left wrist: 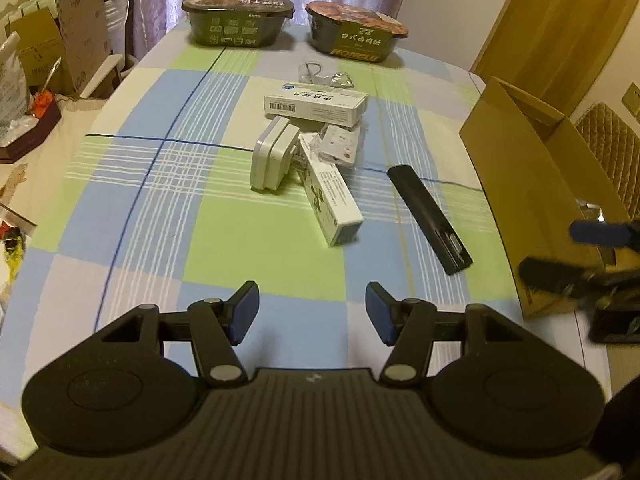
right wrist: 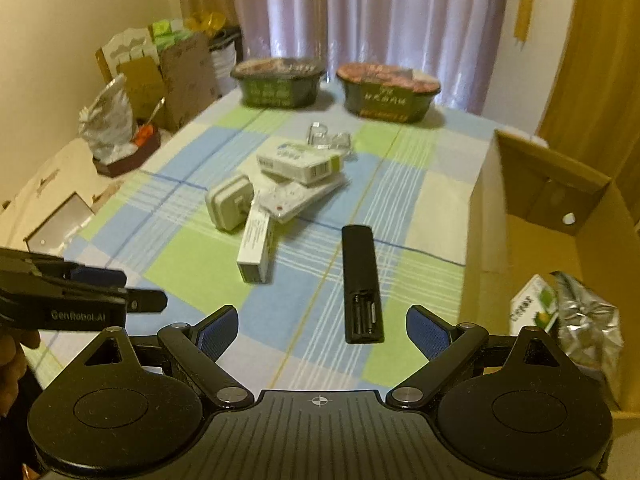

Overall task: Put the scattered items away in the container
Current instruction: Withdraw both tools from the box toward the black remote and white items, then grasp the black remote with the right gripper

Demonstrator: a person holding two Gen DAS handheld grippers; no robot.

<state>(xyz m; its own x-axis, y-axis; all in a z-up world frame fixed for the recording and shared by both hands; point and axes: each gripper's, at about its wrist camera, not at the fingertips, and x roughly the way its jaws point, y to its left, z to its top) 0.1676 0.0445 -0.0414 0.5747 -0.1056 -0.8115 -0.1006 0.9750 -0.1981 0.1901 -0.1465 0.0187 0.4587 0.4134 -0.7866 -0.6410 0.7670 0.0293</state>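
Left gripper (left wrist: 312, 307) hovered over the checked tabletop (left wrist: 248, 248), fingers apart, empty. Right gripper (right wrist: 322, 334) likewise spread and empty, just short of the black remote (right wrist: 359, 280), its battery bay open. White boxes (left wrist: 316, 104) and a grey adapter (left wrist: 272, 154) lay heaped mid-table. Cardboard box (right wrist: 536, 240) stood at the right edge, a foil packet (right wrist: 588, 320) inside.

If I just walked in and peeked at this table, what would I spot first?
Probably the jumble of white boxes in the middle of the checked tablecloth, with a black remote lying alone beside it, battery slot open. Next, the two big noodle bowls at the far edge by the curtain, and the open cardboard box on the right, already holding a silver packet.
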